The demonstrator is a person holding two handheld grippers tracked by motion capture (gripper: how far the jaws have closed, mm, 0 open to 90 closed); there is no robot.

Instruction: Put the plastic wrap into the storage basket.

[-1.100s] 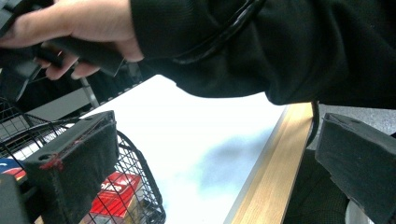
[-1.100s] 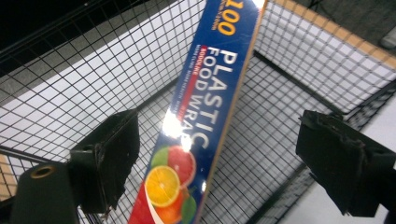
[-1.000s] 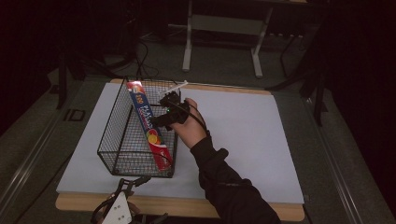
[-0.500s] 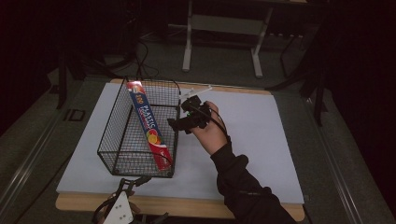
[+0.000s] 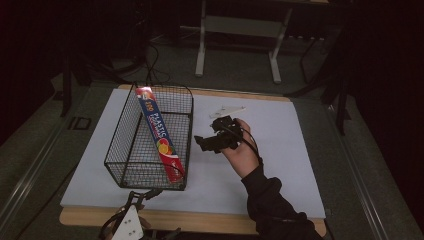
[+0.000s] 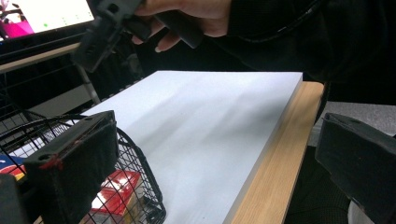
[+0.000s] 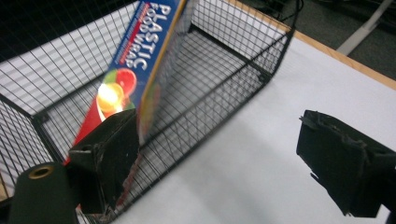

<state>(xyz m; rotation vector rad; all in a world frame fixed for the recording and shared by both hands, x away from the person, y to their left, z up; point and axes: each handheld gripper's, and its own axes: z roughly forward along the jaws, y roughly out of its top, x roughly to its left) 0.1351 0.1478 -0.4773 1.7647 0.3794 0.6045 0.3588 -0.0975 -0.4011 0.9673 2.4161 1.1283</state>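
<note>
Already the plastic-wrap box (image 5: 161, 141) lies inside the wire basket (image 5: 186, 102), propped at a slant with its far end up on the basket's rear rim and its near end down in the front right corner — so the placing looks done, as far as I can judge. What may be left is only to draw the hands clear, or to settle the box flat if that is wanted.

Just to the right of the basket, the right gripper (image 5: 202, 144) hangs above the white mat (image 5: 280, 150), its jaws spread wide and holding nothing; in the right gripper view the box (image 7: 135, 51) shows through the mesh. Near the basket's front edge, low at the table's border, sits the left gripper (image 5: 131, 222), jaws likewise parted and empty.

Beyond the right gripper, a small white piece (image 5: 226, 110) rests on the mat — well away from the basket. Nothing blocks a retreat.
</note>
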